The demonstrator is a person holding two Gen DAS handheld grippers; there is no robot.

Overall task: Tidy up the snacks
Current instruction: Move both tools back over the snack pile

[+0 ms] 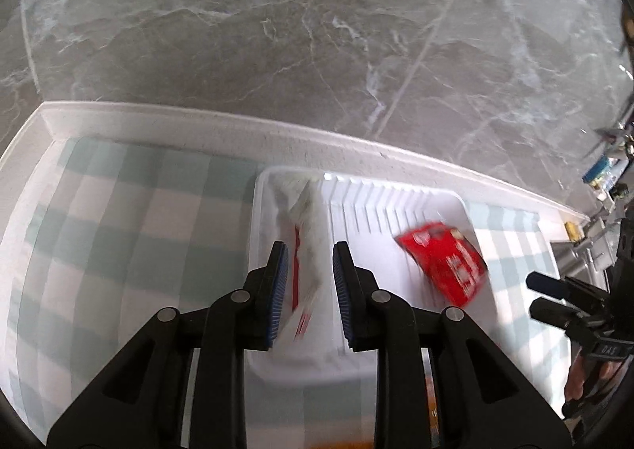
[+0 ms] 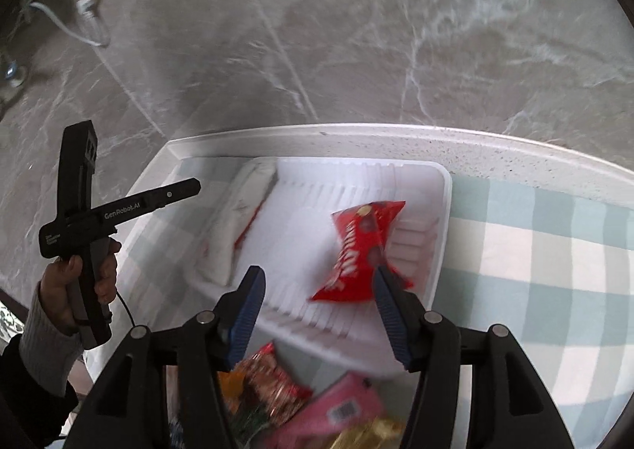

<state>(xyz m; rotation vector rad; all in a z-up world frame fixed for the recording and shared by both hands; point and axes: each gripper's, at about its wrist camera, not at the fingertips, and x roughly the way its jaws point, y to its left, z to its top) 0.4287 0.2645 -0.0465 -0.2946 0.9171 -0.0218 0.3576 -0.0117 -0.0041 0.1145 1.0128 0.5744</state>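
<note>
Nearest, at six o'clock in the right wrist view, loose snacks (image 2: 301, 401) wait in a pile. The right gripper (image 2: 317, 314) hangs spread and empty; the left gripper (image 1: 309, 298) is narrowly parted, holding nothing. Beyond, in the white tray (image 2: 443, 211), the red packet (image 2: 360, 251) lies at three o'clock and the white packet (image 2: 237, 227) at nine, probably sorted apart.

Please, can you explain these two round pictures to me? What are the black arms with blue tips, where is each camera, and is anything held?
No robot here: a person holds a hand tool in each hand, each with two black fingers and blue pads. A camera on each tool looks forward along the fingers, so the bottom of each picture shows that tool's own fingers. The left gripper appears from outside too, held by a hand. Both hang over a white tray on a checked cloth. In the tray lie a white packet and a red packet. More snacks lie nearer. The right gripper is open; neither holds anything.
</note>
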